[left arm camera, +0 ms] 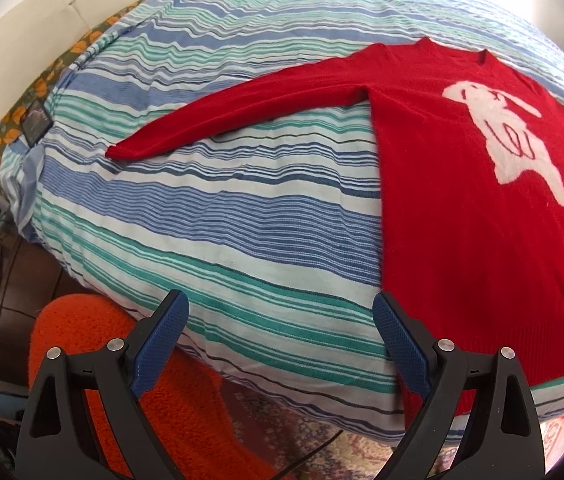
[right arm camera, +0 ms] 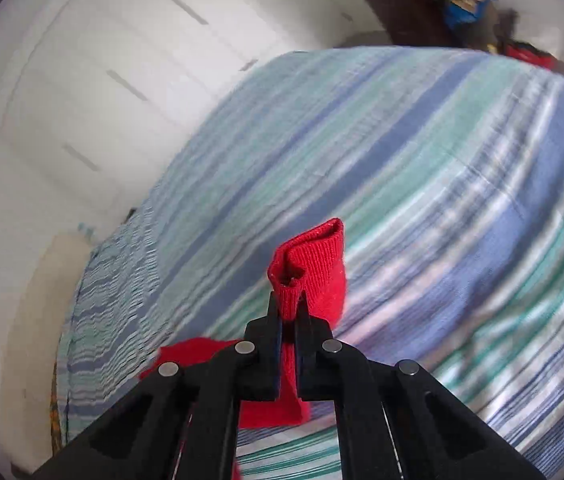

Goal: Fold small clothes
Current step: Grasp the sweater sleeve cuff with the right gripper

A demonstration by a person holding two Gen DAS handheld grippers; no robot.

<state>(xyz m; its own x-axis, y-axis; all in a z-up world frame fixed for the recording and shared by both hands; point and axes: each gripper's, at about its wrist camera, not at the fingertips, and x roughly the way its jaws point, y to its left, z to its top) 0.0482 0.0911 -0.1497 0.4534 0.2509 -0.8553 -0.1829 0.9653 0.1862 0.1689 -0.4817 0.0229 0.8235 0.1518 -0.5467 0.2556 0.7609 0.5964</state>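
Right gripper (right arm camera: 288, 312) is clamped tight on the cuff (right arm camera: 314, 264) of my sweater's (left arm camera: 482, 220) sleeve, lifted off the bed (right arm camera: 442, 184). Sweater body lies flat by the bed's near edge, other sleeve (left arm camera: 242, 108) stretched toward the far left corner. Left gripper (left arm camera: 280, 340) hangs spread and empty just beside the hem, so it's nearer that side.
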